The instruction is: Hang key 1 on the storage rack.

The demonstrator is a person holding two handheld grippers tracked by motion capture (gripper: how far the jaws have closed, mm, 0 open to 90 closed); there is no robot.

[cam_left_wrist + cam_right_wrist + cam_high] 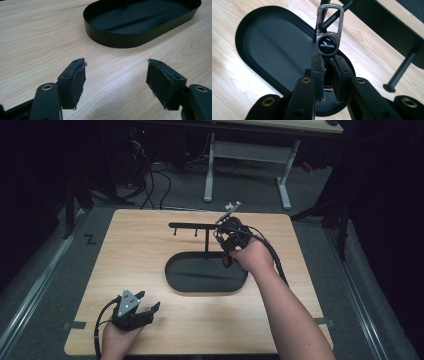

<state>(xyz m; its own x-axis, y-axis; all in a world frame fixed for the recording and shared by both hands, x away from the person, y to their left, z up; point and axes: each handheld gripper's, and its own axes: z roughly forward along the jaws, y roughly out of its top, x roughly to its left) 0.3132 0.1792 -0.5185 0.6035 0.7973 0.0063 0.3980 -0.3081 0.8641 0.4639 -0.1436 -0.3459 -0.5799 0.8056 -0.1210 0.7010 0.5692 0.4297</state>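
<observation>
right tool [327,65] clamping keychain [328,37] at stand peg [334,15], over tray rim [244,22]

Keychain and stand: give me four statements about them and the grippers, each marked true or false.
1. The right gripper is shut on the keychain. True.
2. The keychain's clip lies flat in the black tray. False: it is held up at a peg of the stand, above the tray.
3. The left gripper holds a second keychain. False: its jaws are open over bare table.
4. The keychain's round badge reads HAVAL. True.
</observation>
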